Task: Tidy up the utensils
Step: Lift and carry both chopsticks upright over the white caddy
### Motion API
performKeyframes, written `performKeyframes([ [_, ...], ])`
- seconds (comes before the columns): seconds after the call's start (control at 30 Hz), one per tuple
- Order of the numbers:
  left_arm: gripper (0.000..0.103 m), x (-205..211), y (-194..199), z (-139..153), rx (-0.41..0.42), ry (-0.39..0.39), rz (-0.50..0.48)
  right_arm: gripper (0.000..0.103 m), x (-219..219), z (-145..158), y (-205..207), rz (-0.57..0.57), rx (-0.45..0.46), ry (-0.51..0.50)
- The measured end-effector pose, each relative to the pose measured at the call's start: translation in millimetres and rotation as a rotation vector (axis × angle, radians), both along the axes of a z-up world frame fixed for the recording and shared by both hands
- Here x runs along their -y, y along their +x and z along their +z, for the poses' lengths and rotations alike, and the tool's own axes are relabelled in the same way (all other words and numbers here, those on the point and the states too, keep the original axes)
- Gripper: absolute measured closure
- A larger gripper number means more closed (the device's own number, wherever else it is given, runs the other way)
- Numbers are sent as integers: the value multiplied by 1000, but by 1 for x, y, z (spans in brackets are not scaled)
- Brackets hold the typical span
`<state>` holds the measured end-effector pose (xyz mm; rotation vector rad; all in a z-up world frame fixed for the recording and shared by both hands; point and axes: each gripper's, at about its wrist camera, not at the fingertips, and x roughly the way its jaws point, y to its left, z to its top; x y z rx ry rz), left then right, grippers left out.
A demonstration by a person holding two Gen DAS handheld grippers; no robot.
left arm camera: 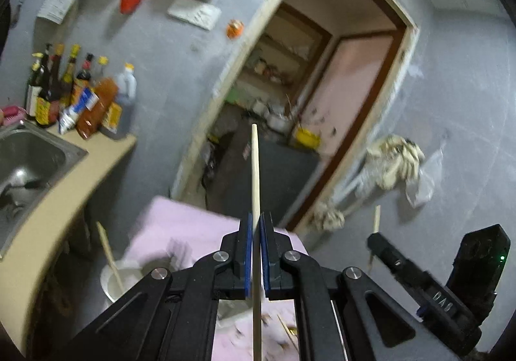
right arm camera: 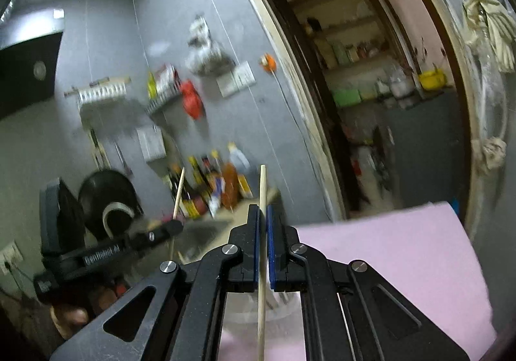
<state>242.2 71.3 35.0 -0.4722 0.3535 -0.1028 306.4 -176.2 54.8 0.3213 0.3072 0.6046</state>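
- Left wrist view: the left tool (left arm camera: 256,225) is clamped on a pale wooden chopstick (left arm camera: 255,167), which runs straight between the blue pads (left arm camera: 248,251) and juts far beyond the tips toward a doorway (left arm camera: 322,87).
- Right tool (left arm camera: 374,240), at lower right of the same view, holds a second chopstick (left arm camera: 376,219) whose upper end rises above its tip.
- Below the left tool lies a table with a pink cover (left arm camera: 180,225); a white container (left arm camera: 113,280) at its left edge holds another stick (left arm camera: 109,251).
- Far left: a steel sink (left arm camera: 29,154) set in a tan worktop, with sauce bottles (left arm camera: 74,93) standing behind it.
- Right wrist view: the right tool (right arm camera: 262,222) is clamped narrow on its chopstick (right arm camera: 262,193), which points up and forward.
- Left tool (right arm camera: 174,227) appears at left, its chopstick (right arm camera: 178,193) upright against the bottles (right arm camera: 209,187).
- Pink table cover (right arm camera: 387,248) fills the lower right; a dark wok (right arm camera: 106,196) leans at the left wall.
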Motion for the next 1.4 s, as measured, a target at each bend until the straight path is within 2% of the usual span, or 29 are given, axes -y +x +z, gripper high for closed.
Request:
performKeyframes([
  [0.1, 98, -23, 7, 3, 27, -16, 39, 99, -20, 9, 14, -50, 52, 18],
  [0.27, 98, -54, 19, 0, 54, -36, 89, 98, -46, 12, 32, -104, 71, 54],
  [0.43, 98, -79, 32, -15, 51, -92, 174, 99, -64, -4, 46, -121, 46, 40],
  [0.63, 98, -84, 41, -45, 13, -129, 188, 98, -64, -27, 44, -146, 31, 12],
  [0.93, 98, -77, 45, -61, -2, -92, 231, 99, -46, -12, 32, -161, 59, -6],
  [1.17, 98, -65, 37, -63, 24, 6, 294, 98, -52, -30, 38, -147, 24, -9],
  [1.4, 98, -54, 34, -74, 5, 33, 294, 98, -59, -46, 42, -115, -24, -28],
])
